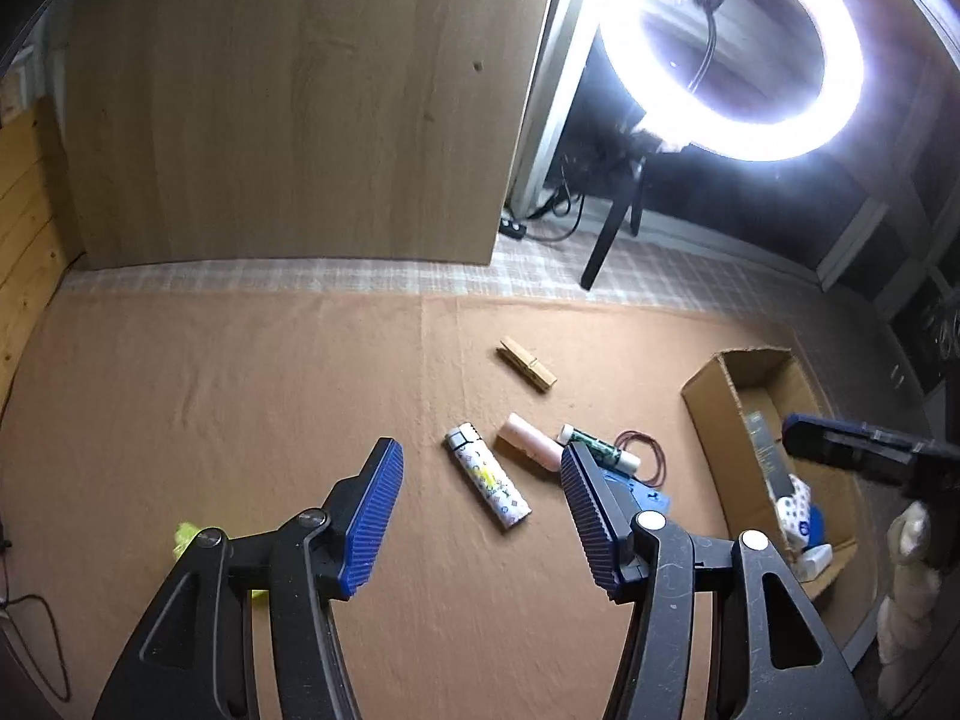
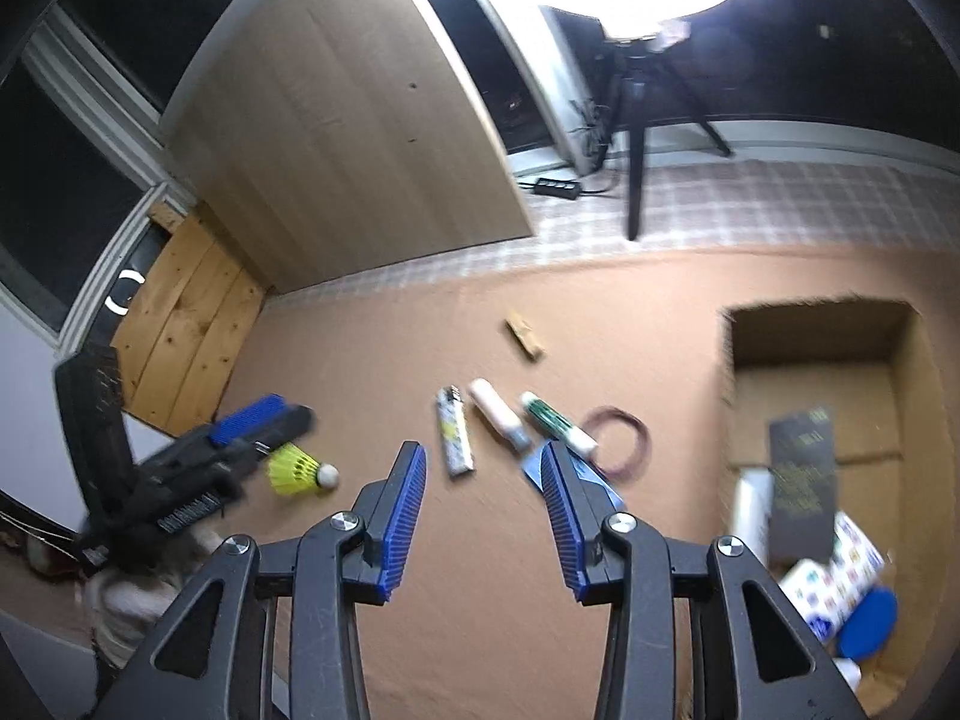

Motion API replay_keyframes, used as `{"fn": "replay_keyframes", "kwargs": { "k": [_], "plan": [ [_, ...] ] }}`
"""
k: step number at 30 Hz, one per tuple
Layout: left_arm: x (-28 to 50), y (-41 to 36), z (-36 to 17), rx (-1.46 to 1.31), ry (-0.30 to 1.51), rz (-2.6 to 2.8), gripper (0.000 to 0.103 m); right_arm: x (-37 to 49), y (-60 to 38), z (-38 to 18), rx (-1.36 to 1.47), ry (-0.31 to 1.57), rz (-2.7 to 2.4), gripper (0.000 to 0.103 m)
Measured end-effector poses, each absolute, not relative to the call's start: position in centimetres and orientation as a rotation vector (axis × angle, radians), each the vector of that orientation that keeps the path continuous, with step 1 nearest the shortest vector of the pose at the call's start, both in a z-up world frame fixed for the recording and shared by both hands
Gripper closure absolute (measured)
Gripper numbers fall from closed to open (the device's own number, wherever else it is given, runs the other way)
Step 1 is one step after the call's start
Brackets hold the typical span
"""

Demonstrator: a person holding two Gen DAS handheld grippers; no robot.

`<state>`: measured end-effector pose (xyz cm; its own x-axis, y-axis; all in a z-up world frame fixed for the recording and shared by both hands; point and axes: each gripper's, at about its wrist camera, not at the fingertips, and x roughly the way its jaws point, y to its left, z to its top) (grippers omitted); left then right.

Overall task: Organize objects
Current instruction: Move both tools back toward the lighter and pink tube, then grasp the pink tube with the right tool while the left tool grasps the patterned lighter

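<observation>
On the brown mat lie a patterned lighter, a pink tube, a green-and-white stick, a red rubber band, a wooden clothespin and a blue card. A yellow shuttlecock lies at the left. My left gripper is open and empty above the lighter. My right gripper is open and empty, near the same cluster. A cardboard box at the right holds several items.
A wooden panel stands at the back. A ring light on a tripod stands back right on the checked cloth, with a power strip beside it. Wooden planks line the left side.
</observation>
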<state>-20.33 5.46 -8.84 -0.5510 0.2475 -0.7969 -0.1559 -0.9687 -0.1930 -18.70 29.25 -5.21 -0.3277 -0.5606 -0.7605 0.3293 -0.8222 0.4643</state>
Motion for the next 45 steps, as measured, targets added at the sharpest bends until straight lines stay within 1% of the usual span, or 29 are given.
{"fn": "replay_keyframes", "kwargs": {
  "k": [4,9,12,18,22,25,30,34,38,40,45],
  "plan": [
    [-21.8,7.2,-11.9,-1.431,-0.12,2.522,0.044,-20.9,27.3,-6.2,1.407,-0.303,-2.107,0.066],
    [-23.4,9.2,-16.2,-1.532,-0.088,2.469,0.044,-23.0,25.4,-9.0,1.49,-0.319,-2.041,0.066],
    [-24.1,10.2,-18.0,-1.567,-0.054,2.45,0.044,-24.1,25.1,-10.8,1.538,-0.35,-2.012,0.066],
    [-25.0,10.8,-20.4,-1.626,-0.03,2.436,0.044,-25.7,24.9,-13.7,1.608,-0.408,-1.947,0.066],
    [-25.2,10.7,-21.1,-1.641,-0.018,2.446,0.045,-26.6,24.7,-14.9,1.641,-0.454,-1.908,0.066],
    [-25.5,10.6,-21.4,-1.636,0.0,2.462,0.045,-26.9,24.2,-15.4,1.652,-0.442,-1.899,0.066],
    [-25.7,9.9,-21.6,-1.636,0.011,2.501,0.053,-27.1,22.9,-16.1,1.669,-0.395,-1.891,0.066],
    [-25.8,9.2,-21.6,-1.634,0.009,2.507,0.062,-27.3,21.6,-16.7,1.68,-0.349,-1.905,0.066],
    [-25.7,8.5,-21.6,-1.633,0.001,2.504,0.072,-27.3,20.4,-17.3,1.684,-0.264,-1.937,0.066],
    [-25.4,7.9,-21.6,-1.637,-0.008,2.509,0.075,-27.2,19.9,-17.4,1.678,-0.216,-1.95,0.066],
    [-25.4,6.6,-21.5,-1.641,-0.042,2.501,0.077,-26.9,18.7,-17.7,1.66,-0.092,-1.985,0.066]
  ]
}}
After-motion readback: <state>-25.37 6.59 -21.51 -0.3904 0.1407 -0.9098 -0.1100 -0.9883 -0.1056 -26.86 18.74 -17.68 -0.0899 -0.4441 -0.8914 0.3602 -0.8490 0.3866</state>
